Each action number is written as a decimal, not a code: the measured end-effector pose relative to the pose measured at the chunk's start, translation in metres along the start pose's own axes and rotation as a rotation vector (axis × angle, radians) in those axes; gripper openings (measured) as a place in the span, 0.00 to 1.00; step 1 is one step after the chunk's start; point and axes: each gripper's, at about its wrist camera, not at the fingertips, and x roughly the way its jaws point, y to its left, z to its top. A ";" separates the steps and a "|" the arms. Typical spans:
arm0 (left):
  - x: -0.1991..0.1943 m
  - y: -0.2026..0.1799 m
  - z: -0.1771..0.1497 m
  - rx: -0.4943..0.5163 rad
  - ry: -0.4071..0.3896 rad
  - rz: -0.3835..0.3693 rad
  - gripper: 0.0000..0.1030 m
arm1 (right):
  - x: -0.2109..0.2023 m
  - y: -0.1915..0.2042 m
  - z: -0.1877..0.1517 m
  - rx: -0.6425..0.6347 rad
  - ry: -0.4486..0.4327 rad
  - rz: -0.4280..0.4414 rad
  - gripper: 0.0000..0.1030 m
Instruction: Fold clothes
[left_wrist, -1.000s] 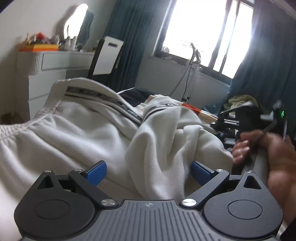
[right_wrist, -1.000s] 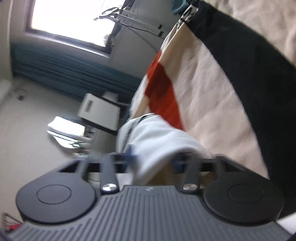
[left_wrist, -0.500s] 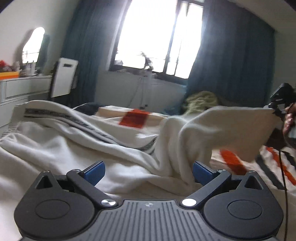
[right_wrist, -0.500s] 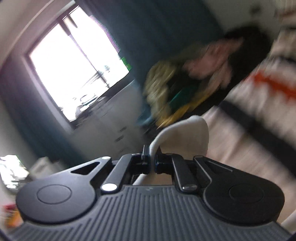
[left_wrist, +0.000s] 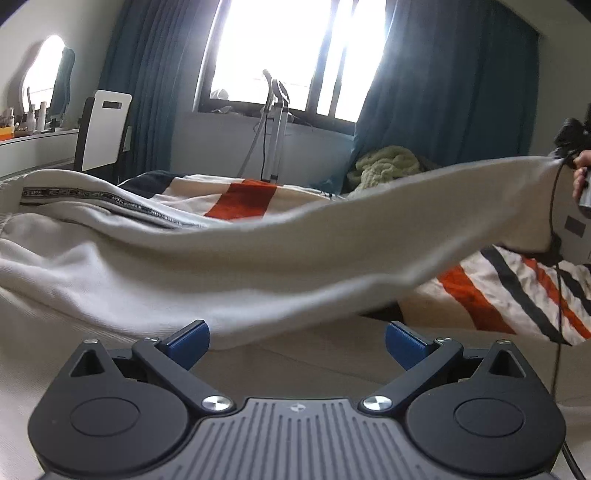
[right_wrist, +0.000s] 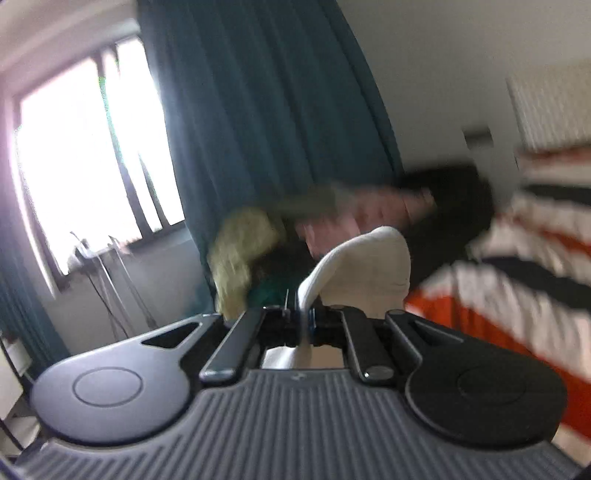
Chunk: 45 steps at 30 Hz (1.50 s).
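A cream-white garment (left_wrist: 155, 266) with a dark lettered band lies spread over the bed. One long part of it (left_wrist: 388, 221) is stretched up and to the right, off the bed, to my right gripper (left_wrist: 565, 155) at the far right edge, where a hand holds the tool. In the right wrist view my right gripper (right_wrist: 306, 321) is shut on a fold of that white cloth (right_wrist: 369, 266). My left gripper (left_wrist: 297, 341) stands open, low over the garment, with nothing pinched between its blue pads (left_wrist: 188, 341).
The bed has a striped cover in cream, orange and black (left_wrist: 517, 291). A heap of yellow-green cloth (left_wrist: 388, 162) lies by the dark blue curtains (left_wrist: 454, 92). A bright window (left_wrist: 295, 51), a stand (left_wrist: 275, 122), a white chair (left_wrist: 105, 129) and a dresser (left_wrist: 33, 151) stand behind.
My right gripper closed on the white cloth and swung it up and away to the right, pulling the bunched part out into a long taut span. My left gripper shifted and dipped slightly, staying open.
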 end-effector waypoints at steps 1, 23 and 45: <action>0.002 0.000 -0.001 0.003 0.004 -0.001 0.99 | -0.005 -0.013 -0.008 0.002 -0.009 -0.015 0.07; -0.026 -0.017 0.001 0.060 0.003 0.023 0.99 | -0.072 -0.201 -0.138 0.348 0.145 -0.191 0.07; -0.118 -0.035 0.017 0.160 -0.115 0.002 0.99 | -0.247 -0.084 -0.110 -0.091 0.230 -0.019 0.86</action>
